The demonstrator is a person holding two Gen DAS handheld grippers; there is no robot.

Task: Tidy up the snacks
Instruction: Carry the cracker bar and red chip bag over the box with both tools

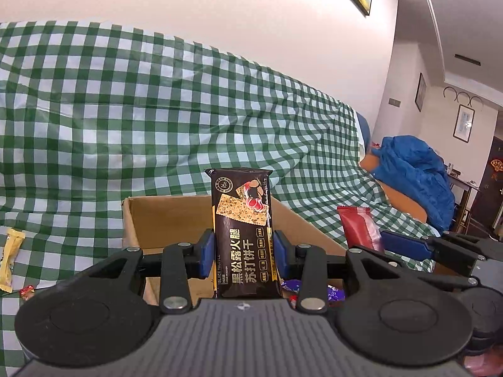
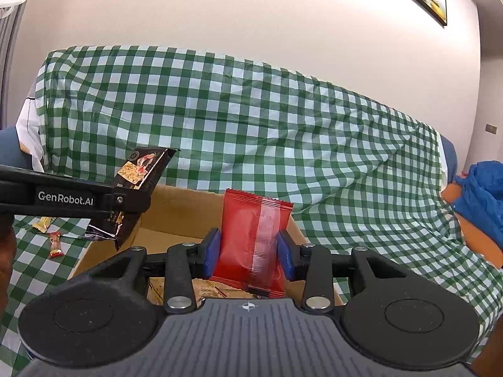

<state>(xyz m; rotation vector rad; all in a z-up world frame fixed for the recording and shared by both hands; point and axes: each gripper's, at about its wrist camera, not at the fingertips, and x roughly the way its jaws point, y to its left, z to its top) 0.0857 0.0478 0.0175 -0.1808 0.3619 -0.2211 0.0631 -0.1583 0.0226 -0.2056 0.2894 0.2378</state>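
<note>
a: fig. 1. left gripper (image 1: 244,251), jaws clenched on the black cracker packet (image 1: 243,235), held upright above the cardboard box (image 1: 163,216) so it can drop in lengthwise.

b: fig. 2. right gripper (image 2: 248,251), jaws clenched on the red packet (image 2: 251,242), likewise upright over the cardboard box (image 2: 185,210).

a: why side by side?

b: probably a paired release. the box rim lies just below both packets; its floor shows open room. loose snacks (image 2: 55,245) remain on the checked cloth (image 2: 251,119) outside the left wall.
</note>
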